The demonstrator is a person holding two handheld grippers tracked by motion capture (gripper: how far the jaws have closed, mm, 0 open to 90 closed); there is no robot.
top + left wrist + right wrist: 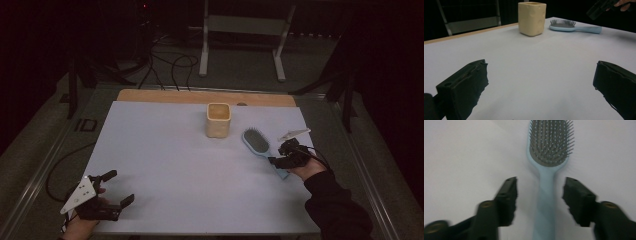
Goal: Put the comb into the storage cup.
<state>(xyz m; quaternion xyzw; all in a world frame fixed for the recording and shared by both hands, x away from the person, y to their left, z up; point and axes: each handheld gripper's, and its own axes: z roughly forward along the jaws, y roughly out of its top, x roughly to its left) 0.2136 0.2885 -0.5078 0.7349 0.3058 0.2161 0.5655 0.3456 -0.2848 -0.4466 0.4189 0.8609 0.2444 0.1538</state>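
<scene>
A light blue hairbrush (256,141) (574,27) (549,145) with grey bristles lies bristles up on the white table cover, right of centre. A cream square cup (218,120) (532,18) stands upright just left of its head. My right gripper (280,153) (540,192) hovers over the brush handle, open. One jaw stands on each side of the handle and neither touches it. My left gripper (121,186) (540,75) rests near the front left corner, open wide, with bare table between its jaws.
The white cover (175,160) spans most of the table, with a wooden strip (200,96) along the far edge. Behind the table stand a metal frame (240,25) and floor cables (170,65). The right gripper (599,8) also shows far off in the left gripper view.
</scene>
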